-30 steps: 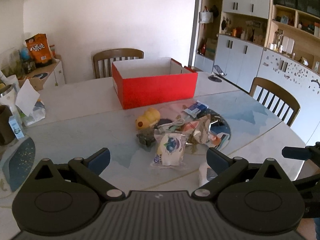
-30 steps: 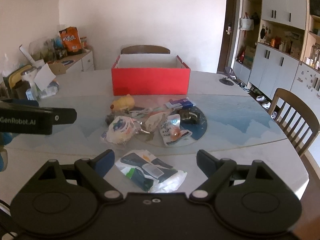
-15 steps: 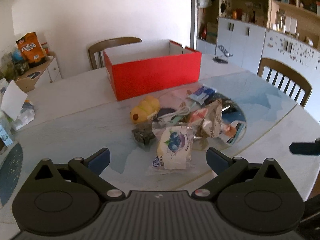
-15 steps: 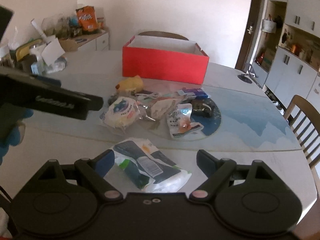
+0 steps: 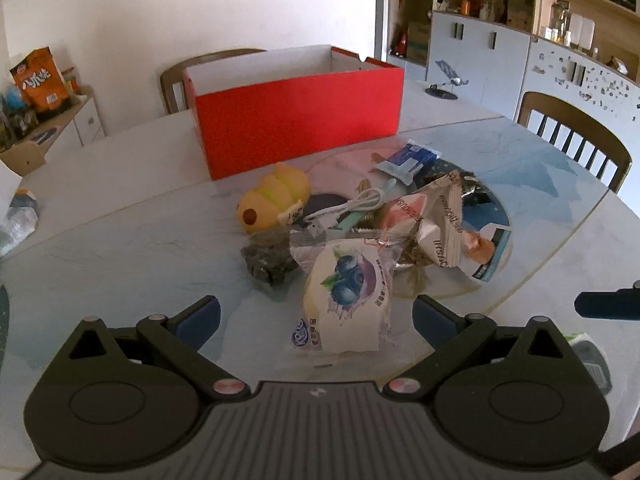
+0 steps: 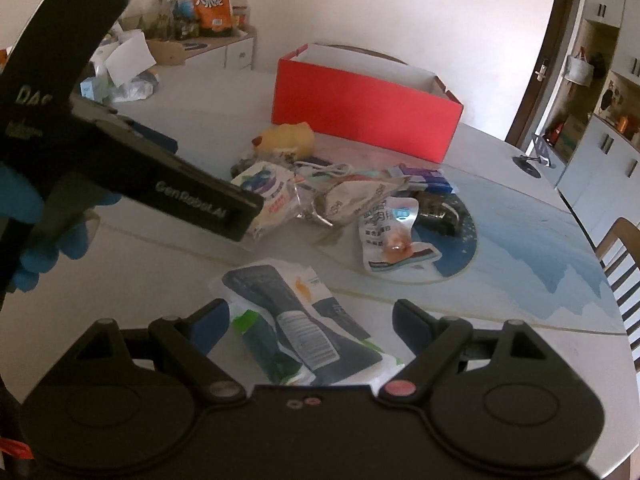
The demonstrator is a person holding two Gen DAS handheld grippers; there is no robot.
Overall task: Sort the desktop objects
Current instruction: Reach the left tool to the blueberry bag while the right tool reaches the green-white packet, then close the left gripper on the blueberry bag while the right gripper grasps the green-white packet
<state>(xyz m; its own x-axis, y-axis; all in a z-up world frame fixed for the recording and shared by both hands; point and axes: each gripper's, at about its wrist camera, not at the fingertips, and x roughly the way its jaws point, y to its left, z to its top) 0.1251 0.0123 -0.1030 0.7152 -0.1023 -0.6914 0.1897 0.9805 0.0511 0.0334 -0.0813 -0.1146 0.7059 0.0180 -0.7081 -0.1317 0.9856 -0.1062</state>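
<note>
A pile of small items lies on the round table in front of an open red box point(image 5: 296, 116) point(image 6: 364, 108). My left gripper point(image 5: 316, 316) is open, its fingers on either side of a white blueberry snack bag point(image 5: 346, 300) without touching it. Behind that bag lie a yellow plush toy point(image 5: 276, 198), a dark crumpled lump point(image 5: 268, 260), a white cable point(image 5: 348, 208) and a silver wrapper point(image 5: 436, 224). My right gripper point(image 6: 312, 320) is open above a dark blue and white packet point(image 6: 296, 320) near the table's front edge. The left gripper's body point(image 6: 132, 164) crosses the right wrist view.
A blue packet point(image 5: 408, 158) and a white pouch with a pink picture point(image 6: 390, 232) lie on the turntable's right side. Wooden chairs point(image 5: 576, 132) stand behind and right of the table. A cluttered side cabinet point(image 6: 200, 36) stands far left, with cupboards on the right.
Both grippers have sunk toward the table and moved forward. The blueberry bag now lies between my left fingers, and the dark packet sits closer under my right gripper, which has rolled.
</note>
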